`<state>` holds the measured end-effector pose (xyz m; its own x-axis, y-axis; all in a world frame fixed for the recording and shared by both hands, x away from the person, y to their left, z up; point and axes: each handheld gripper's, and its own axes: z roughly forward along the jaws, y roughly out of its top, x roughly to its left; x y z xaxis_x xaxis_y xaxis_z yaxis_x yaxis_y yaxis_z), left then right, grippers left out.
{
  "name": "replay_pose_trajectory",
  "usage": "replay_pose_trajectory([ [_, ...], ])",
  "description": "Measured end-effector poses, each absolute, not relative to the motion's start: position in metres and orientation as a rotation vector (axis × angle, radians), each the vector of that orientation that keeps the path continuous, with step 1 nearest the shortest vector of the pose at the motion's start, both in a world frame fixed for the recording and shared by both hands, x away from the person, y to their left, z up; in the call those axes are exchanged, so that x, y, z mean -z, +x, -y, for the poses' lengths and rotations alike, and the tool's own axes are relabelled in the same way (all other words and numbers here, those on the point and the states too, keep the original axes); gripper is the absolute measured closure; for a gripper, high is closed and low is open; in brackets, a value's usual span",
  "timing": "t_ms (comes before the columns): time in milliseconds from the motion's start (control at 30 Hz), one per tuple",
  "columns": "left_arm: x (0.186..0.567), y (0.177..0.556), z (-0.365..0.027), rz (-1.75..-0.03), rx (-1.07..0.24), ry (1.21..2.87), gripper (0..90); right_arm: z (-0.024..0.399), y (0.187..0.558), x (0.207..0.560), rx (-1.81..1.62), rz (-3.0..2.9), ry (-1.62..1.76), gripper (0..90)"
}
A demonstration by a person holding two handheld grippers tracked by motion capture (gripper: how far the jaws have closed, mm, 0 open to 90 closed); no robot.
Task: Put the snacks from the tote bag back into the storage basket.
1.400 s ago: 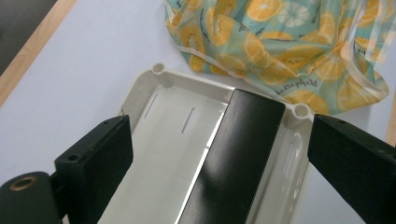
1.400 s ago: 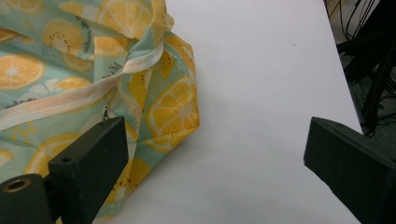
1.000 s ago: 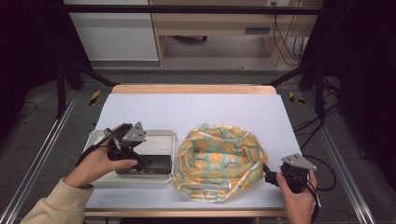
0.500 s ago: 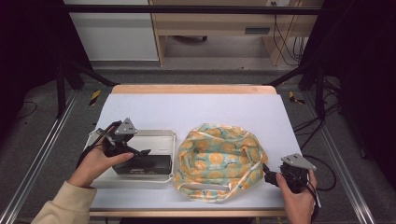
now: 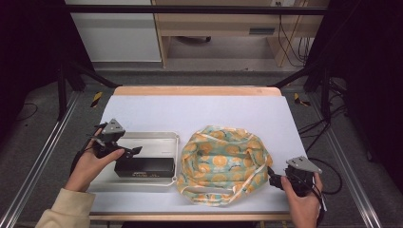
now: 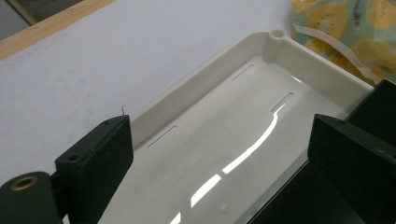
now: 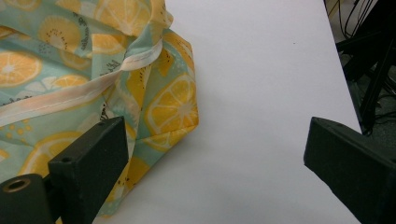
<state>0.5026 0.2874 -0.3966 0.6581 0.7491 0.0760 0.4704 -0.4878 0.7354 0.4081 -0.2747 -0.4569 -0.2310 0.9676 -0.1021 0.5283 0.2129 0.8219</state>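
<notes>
Black box [image 5: 143,167] lies in the white tray [image 5: 171,138] beside the fruit-print bag [image 5: 223,164]; it looks stiff and light; left gripper [image 5: 135,151] fingers apart above its end; right gripper [image 5: 272,178] fingers apart beside the bag.

Between the jaws of the left gripper [image 6: 219,154] lies the tray [image 6: 196,100], a smooth cream plastic whose floor is glossy enough to carry a bright streak of reflected light. To that gripper's right sits the black box [image 5: 144,167], matt and dark (its lettering too small to read). Just left of the right gripper [image 7: 215,163] the bag [image 7: 93,70] is soft printed cloth, matt, with a pale woven tape along its edge. Under both, the table [image 7: 261,70] wears a smooth, matt white sheet, its far edge bare pale wood.
</notes>
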Motion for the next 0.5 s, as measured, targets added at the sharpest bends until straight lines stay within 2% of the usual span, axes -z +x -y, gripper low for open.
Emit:
replay_pose_trajectory([
  [333, 0.404, 0.498, -0.332, -1.173, -0.658, 2.004, 7.4, 0.273, 0.409, 0.457, -0.881, -1.869, 1.364, 6.8],
  [500, 0.407, 0.497, -0.355, -1.266, -0.681, 1.884, 8.0, 0.272, 0.409, 0.457, -0.883, -1.870, 1.363, 6.9],
])
